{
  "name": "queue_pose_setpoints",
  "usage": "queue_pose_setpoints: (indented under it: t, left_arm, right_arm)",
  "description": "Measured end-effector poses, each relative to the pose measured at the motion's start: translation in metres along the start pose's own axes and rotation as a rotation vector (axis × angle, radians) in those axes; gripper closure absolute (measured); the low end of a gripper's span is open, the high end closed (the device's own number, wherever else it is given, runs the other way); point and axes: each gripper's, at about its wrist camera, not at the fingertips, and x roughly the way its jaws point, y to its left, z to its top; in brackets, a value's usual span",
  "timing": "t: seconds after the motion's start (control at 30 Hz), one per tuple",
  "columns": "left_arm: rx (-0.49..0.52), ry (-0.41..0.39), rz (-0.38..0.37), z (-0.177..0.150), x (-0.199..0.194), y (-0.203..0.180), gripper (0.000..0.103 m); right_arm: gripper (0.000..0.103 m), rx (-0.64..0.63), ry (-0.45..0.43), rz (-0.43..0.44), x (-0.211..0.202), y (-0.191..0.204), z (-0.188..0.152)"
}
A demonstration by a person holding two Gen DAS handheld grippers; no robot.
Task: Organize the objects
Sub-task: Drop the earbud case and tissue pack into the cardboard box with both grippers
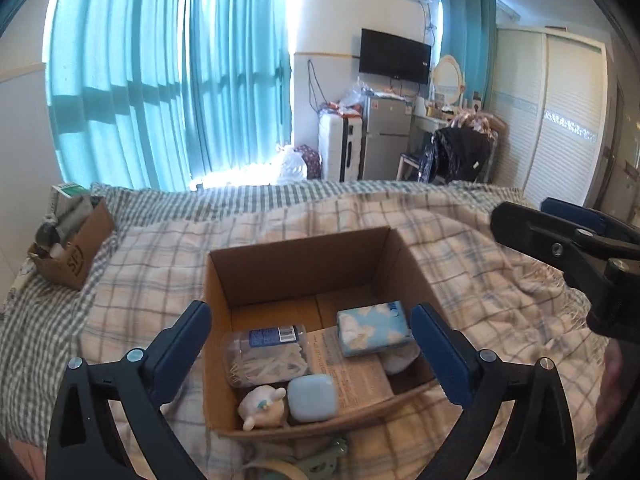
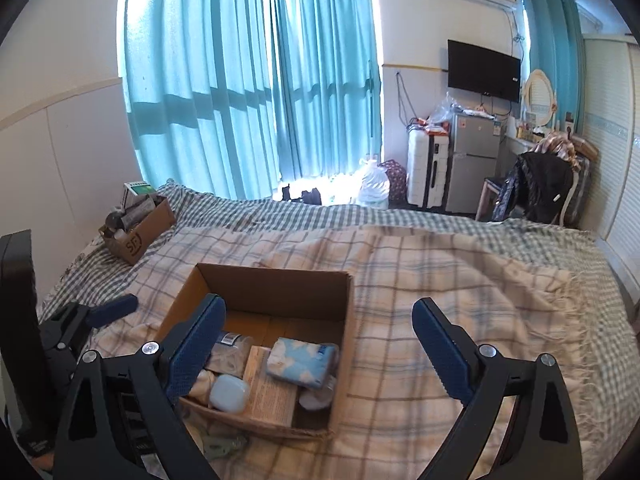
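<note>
From my left wrist camera: my left gripper point(image 1: 312, 344) hangs spread wide over an open cardboard box point(image 1: 296, 264) on a plaid blanket point(image 1: 480, 280), nothing between its blue pads. In the box lie a clear plastic container with a blue label point(image 1: 266, 354), a pale blue tissue pack point(image 1: 374, 328), a light blue rounded case point(image 1: 312, 396), a small white figurine point(image 1: 262, 402) and a printed paper sheet point(image 1: 352, 372) beneath them. My right gripper point(image 1: 560, 240) shows at the right edge, off to the side of the box and holding nothing. A second, smaller box point(image 1: 76, 252) full of odds and ends sits well apart at the far left of the bed, before teal curtains point(image 1: 168, 80). From my right wrist camera: my right gripper point(image 2: 320, 340) also stands wide open and empty, one finger in front of the cardboard box's point(image 2: 272, 280) near left corner, the other over bare blanket point(image 2: 440, 260) to its right. The tissue pack point(image 2: 302, 362), the rounded case point(image 2: 229, 393) and the container point(image 2: 232, 348) lie in the box. My left gripper point(image 2: 100, 312) appears at the left edge, beside the box.
</note>
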Motion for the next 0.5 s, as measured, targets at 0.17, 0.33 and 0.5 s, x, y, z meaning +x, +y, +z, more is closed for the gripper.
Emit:
queue_pose_setpoints:
  t: [0.17,0.33,0.5]
  left_arm:
    - [-0.029,-0.055,0.024,0.001,-0.058,0.000,0.000]
    - [-0.045,-0.087,0.059,-0.006,-0.108,0.002,0.000]
    - [-0.071,-0.103,0.093,-0.033,-0.144,0.009,0.000]
  right_arm:
    - [0.008,-0.039,-0.049,-0.030,-0.068,-0.002,0.002]
    - [0.008,-0.063,-0.087,-0.035,-0.128,0.005,-0.010]
    - [0.007,-0.070,-0.060,-0.029,-0.151,0.017,-0.044]
